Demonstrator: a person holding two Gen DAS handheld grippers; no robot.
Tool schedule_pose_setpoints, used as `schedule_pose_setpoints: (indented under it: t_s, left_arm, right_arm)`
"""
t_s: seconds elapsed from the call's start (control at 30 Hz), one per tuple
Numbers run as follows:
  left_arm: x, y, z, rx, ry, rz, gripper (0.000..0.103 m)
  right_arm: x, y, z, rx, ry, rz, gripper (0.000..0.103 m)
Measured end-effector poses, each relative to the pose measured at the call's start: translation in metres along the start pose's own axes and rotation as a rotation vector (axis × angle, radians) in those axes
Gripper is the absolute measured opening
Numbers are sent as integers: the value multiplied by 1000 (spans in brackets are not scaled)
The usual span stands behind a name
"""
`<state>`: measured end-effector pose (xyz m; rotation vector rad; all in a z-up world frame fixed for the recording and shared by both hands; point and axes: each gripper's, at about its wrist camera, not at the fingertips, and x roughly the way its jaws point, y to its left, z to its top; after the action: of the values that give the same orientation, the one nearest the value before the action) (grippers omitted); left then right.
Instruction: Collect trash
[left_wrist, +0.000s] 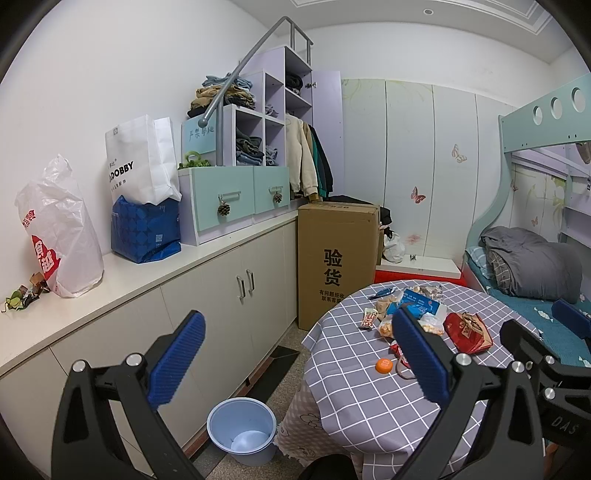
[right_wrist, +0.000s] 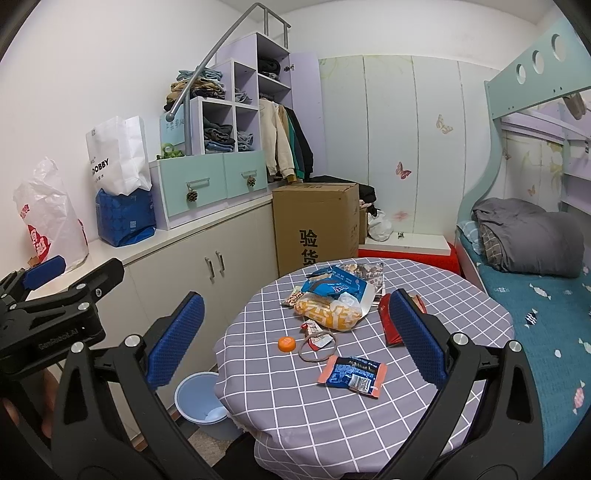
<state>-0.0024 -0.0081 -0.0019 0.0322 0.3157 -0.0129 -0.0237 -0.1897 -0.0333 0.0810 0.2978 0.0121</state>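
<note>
1. Left tongs (left_wrist: 297, 362): blue pads spread wide apart, nothing between them, touching nothing. They hang in the air above the floor gap, with the round worktop (left_wrist: 369, 398) to their right.
2. Right tongs (right_wrist: 295, 350): also spread wide, holding nothing, hovering above the near part of the worktop (right_wrist: 332, 424) without contact.
3. Trash lies on the checked cloth ahead of the right tongs. Counted in the right wrist view:
   - one orange bottle cap (right_wrist: 287, 343), between the pads and slightly left;
   - one rubber band loop (right_wrist: 317, 348) just right of the cap, touching one small red-and-white wrapper (right_wrist: 313, 334);
   - one dark blue packet with a pink edge (right_wrist: 352, 374), nearest to the tongs;
   - one yellow snack bag (right_wrist: 330, 314) beyond the cap, with one blue bag (right_wrist: 334, 286) lying against its far side;
   - one red packet (right_wrist: 389, 325), partly hidden behind the right pad.
   - Further small wrappers sit behind the blue bag; their number cannot be told.
4. One light blue bin (left_wrist: 242, 430) stands on the floor below and between the left pads, just beside the worktop's hanging cloth. Something pale lies in its bottom; what it is cannot be told.
5. One cardboard box (left_wrist: 338, 254) stands beyond the worktop, against the cabinet run.
</note>
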Motion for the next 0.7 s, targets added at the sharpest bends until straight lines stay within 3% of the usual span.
schedule_pose_setpoints:
  t_s: [0.7]
  left_arm:
    - [1,-6,-2,3,4,-3,99]
  right_arm:
    - [0,3,-1,7,4,13,98]
